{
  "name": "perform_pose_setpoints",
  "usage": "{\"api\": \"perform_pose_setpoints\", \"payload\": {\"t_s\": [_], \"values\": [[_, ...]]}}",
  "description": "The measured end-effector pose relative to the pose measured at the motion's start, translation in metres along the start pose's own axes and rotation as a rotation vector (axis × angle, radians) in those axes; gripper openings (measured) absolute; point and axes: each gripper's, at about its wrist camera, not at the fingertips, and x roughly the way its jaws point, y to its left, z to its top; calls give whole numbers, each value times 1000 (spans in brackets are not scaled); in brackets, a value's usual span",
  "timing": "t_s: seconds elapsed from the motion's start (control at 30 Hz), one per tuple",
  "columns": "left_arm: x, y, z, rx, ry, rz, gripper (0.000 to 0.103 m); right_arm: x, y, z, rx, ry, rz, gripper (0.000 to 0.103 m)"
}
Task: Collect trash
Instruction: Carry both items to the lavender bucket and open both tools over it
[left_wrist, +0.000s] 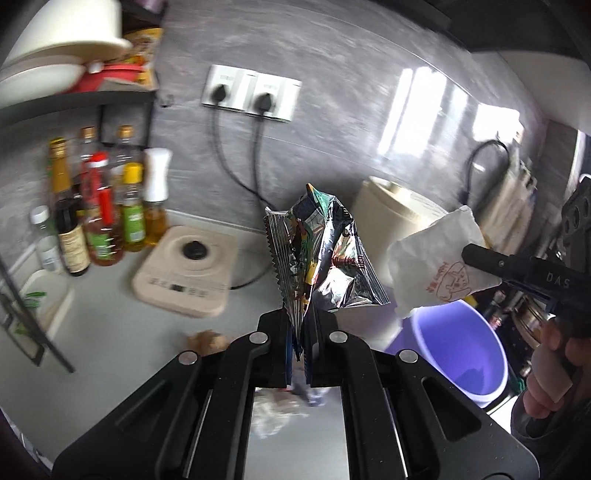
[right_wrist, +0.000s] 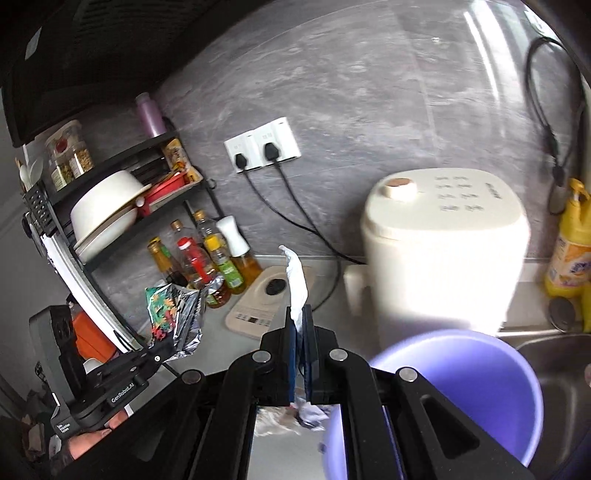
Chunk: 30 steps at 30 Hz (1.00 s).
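Trash is in both of my grippers. My left gripper (left_wrist: 299, 325) is clamped on a crumpled silver foil snack wrapper with green and red print (left_wrist: 321, 254), which stands up from between the jaws above the grey countertop (left_wrist: 110, 332). My right gripper (right_wrist: 303, 332) is clamped on a white paper bag with a red stamp (left_wrist: 436, 258); from its own camera I see the bag edge-on, as a thin white strip (right_wrist: 297, 284) rising from the closed jaws. In the left view this bag hangs just above the rim of the round purple plastic bin (left_wrist: 461, 354), and the foil wrapper is just beside the bag, on its left.

In the right view the purple bin (right_wrist: 461, 369) is low and to the right of the jaws, in front of the cream rice cooker (right_wrist: 443, 251) and beside the steel sink (right_wrist: 561, 369). Further back on the counter I see a beige induction cooker (left_wrist: 188, 273) and a group of oil and sauce bottles (left_wrist: 99, 206) under a black shelf rack (right_wrist: 122, 206). A small brown crumpled thing (left_wrist: 207, 341) lies on the countertop near my left gripper; it is too blurred for me to say what it is
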Motion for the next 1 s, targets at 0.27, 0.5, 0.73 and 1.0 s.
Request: {"api": "perform_pose_setpoints", "payload": {"t_s": [0.27,0.5,0.73,1.0], "values": [[21,-58,-4,72,42,-33,5,-37,-56,-13,69,-5,-26,5],[30,-93,-10,86,47,-45,5,-54,-94,-34,66,22,-57,58],[38,-131,-25,83,47,-67,5,-79,-136,-31,75,-4,-112,65],[62,-176,-45,72,83,-112,6,-105,-169,-42,44,5,-168,79]]}}
